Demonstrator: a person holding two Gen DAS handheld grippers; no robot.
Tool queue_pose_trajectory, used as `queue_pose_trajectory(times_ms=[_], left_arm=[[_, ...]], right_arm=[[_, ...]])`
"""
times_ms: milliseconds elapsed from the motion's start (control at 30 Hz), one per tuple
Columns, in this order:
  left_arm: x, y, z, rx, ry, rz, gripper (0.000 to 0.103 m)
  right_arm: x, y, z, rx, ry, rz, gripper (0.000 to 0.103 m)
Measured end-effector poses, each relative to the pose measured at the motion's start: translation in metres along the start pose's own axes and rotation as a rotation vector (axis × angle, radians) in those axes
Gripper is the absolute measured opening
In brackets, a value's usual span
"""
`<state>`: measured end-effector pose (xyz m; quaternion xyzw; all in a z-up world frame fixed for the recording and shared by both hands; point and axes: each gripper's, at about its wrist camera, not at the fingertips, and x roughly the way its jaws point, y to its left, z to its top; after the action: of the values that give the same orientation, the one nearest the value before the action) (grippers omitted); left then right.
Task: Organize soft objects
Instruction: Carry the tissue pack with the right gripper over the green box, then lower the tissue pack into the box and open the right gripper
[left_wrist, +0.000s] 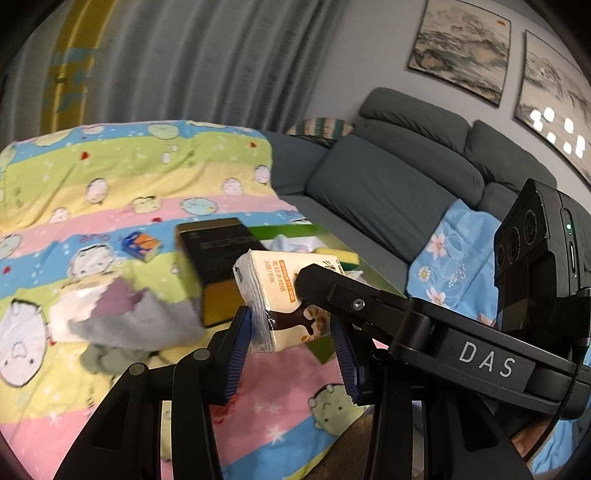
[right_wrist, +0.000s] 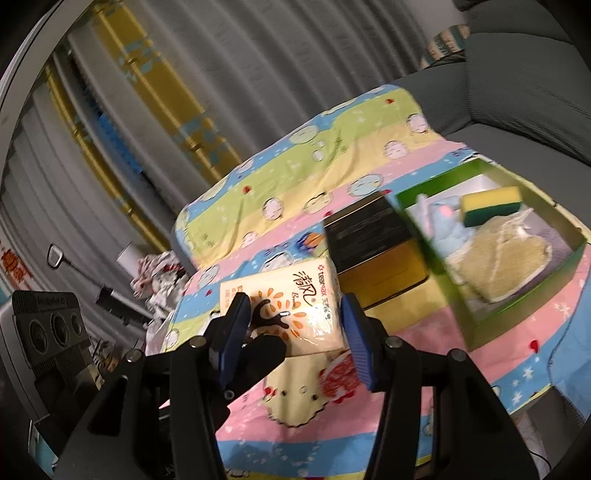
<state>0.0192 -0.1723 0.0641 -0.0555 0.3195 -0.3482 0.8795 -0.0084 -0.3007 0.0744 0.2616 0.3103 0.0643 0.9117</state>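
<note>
A cream and orange pack of pocket tissues (left_wrist: 275, 295) is held in the air above the colourful striped blanket (left_wrist: 122, 177). My left gripper (left_wrist: 291, 332) has its blue pads at the pack's lower end. My right gripper (right_wrist: 291, 328) has its pads at both sides of the pack (right_wrist: 295, 306), and its black finger (left_wrist: 332, 291) crosses the left wrist view. A green box (right_wrist: 517, 306) at the right holds a yellow-green sponge (right_wrist: 491, 205), a beige knitted cloth (right_wrist: 491, 258) and a pale blue soft item (right_wrist: 443, 221).
A black and gold box (right_wrist: 373, 251) lies beside the green box. A grey and white cloth (left_wrist: 125, 314) and a small blue-orange pack (left_wrist: 142, 245) lie on the blanket. A grey sofa (left_wrist: 399, 177) with a blue floral cloth (left_wrist: 454, 254) stands behind. Curtains hang at the back.
</note>
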Motion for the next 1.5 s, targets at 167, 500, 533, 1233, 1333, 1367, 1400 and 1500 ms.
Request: queue_pose_trajectory(times_ms=[167,500,533,1233,1333,1367,1400,1500], left_arm=[[0.027,-0.018,0.011,0.036,0.023,-0.048,0.043],[0.074,-0.044,0.044,0.092,0.016,-0.133,0.043],[0.081,-0.046,0.049,0.095,0.016,-0.151,0.043],[0.241,-0.061,0.055,0.07,0.241,-0.21,0.043],[0.254,-0.064,0.048,0.06,0.273,-0.221,0.043],[0.257,-0.065,0.046,0.054,0.282,-0.226,0.043],[0.261,-0.066,0.044,0.046,0.292,-0.229,0.043],[0.269,-0.064,0.041,0.032,0.32,-0.221,0.043]], right_arm=[[-0.006,-0.025,0.012,0.052,-0.036,-0.041,0.051],[-0.014,-0.065,0.051,0.11,-0.131,-0.106,0.051],[-0.014,-0.068,0.056,0.109,-0.139,-0.117,0.051],[0.041,-0.201,0.086,0.342,-0.07,-0.243,0.051],[0.043,-0.212,0.084,0.376,-0.053,-0.267,0.051],[0.043,-0.215,0.083,0.385,-0.048,-0.276,0.051],[0.043,-0.218,0.082,0.395,-0.043,-0.292,0.051],[0.047,-0.226,0.08,0.415,-0.026,-0.316,0.051]])
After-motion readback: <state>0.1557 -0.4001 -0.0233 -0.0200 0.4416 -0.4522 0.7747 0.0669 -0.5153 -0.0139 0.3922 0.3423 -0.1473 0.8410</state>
